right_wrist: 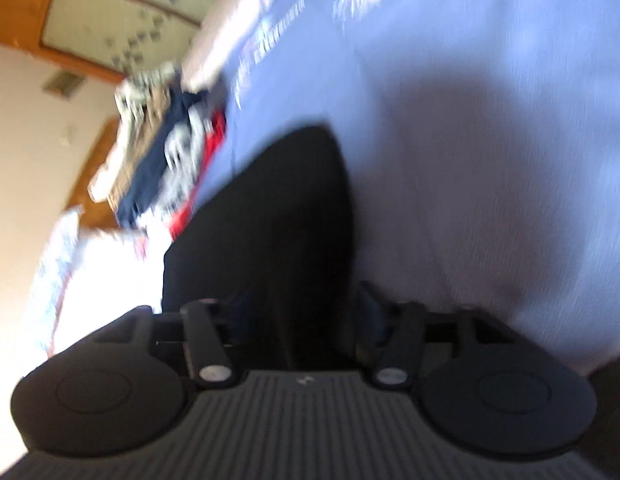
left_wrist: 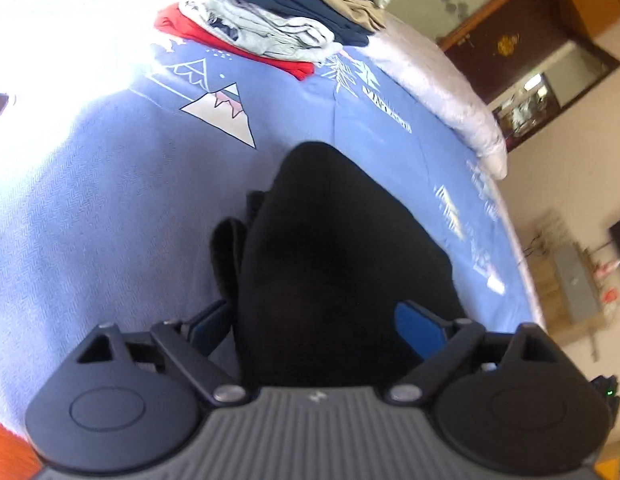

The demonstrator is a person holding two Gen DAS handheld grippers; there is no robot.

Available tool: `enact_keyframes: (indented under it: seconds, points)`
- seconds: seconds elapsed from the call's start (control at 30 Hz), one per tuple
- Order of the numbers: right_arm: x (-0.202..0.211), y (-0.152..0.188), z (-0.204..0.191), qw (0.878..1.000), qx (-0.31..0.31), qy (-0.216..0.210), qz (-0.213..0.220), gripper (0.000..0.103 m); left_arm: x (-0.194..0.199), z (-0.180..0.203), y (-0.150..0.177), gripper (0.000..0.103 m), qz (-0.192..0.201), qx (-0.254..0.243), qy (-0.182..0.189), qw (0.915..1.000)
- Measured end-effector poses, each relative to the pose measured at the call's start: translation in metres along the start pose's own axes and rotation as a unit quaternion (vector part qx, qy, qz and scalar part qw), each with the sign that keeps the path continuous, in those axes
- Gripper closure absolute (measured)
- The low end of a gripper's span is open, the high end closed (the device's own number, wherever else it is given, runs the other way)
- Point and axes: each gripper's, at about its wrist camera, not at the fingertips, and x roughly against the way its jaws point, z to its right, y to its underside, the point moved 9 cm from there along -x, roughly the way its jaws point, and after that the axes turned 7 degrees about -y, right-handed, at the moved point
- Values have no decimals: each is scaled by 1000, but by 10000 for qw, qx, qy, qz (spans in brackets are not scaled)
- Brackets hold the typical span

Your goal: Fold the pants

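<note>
The black pants (left_wrist: 330, 248) hang in a thick folded bundle over the blue bedspread (left_wrist: 109, 208). My left gripper (left_wrist: 316, 320) has its blue-padded fingers (left_wrist: 418, 326) on both sides of the cloth and is shut on it. In the blurred right wrist view the same pants (right_wrist: 277, 216) run forward from my right gripper (right_wrist: 305, 312), whose fingers (right_wrist: 370, 312) press into the fabric from both sides. The fingertips of both grippers are partly hidden by the cloth.
A pile of folded clothes (left_wrist: 277, 12), red, grey, navy and tan, lies at the far end of the bed; it also shows in the right wrist view (right_wrist: 161, 152). A white quilt (left_wrist: 442, 92) lies along the bed's right side. Dark wooden furniture (left_wrist: 530, 48) stands beyond.
</note>
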Motion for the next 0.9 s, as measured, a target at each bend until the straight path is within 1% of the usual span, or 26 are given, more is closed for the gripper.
enact_keyframes:
  seconds: [0.1,0.2,0.3,0.33,0.37,0.4,0.43,0.47,0.5,0.53,0.57,0.6,0.63,0.67,0.77,0.83,0.9]
  points:
    - [-1,-10,3,9999,-89,25,-115,37,2,-15,-13,8,68,217,-2,9997]
    - [-15,-5,3,9995,-164,-24,-259,37,-10,-27,-14,8,-143,470,81,9988]
    - [-32,8,3,9983,-149,-13,-556,37,-31,-28,-4,9,-473,455,-23,9978]
    - [-38,13,-1,9982,-28,-46,-598,38,-36,-24,2,9,-510,404,-12,9979]
    - [-45,16,-8,9971,39,-126,-755,40,-38,-15,8,12,-422,238,-24,9988]
    - [-54,24,-14,9954,51,-197,-932,48,-42,-5,15,29,-478,34,11,9989]
    - [-66,36,-17,9925,-19,-247,-1199,56,-48,6,21,39,-503,-220,-90,9985]
    - [-77,45,-20,9910,-50,-242,-1319,65,-49,11,24,50,-427,-446,-323,9976]
    - [-81,46,-24,9918,73,-167,-1264,66,-47,15,25,60,-357,-644,-476,9961]
    - [-82,45,-28,9923,181,-102,-1220,67,-44,15,24,63,-342,-591,-443,9967]
    - [-81,42,-32,9928,257,-57,-1172,69,-39,12,22,68,-360,-395,-331,9980]
    - [-77,41,-39,9929,406,-46,-1118,75,-32,12,20,70,-328,-258,-229,9989]
    - [-71,40,-48,9920,654,-72,-1075,79,-24,15,19,70,-243,-231,-162,9993]
    - [-64,40,-60,9900,967,-118,-1021,80,-16,23,16,70,-104,-326,-143,9993]
    - [-43,38,-109,9773,1957,-275,-766,80,15,54,10,70,450,-904,-162,9948]
    - [-30,35,-140,9684,2392,-466,-535,80,35,70,5,70,792,-1137,-50,9903]
    - [-18,32,-160,9614,2657,-647,-316,80,52,76,2,69,1119,-1221,21,9862]
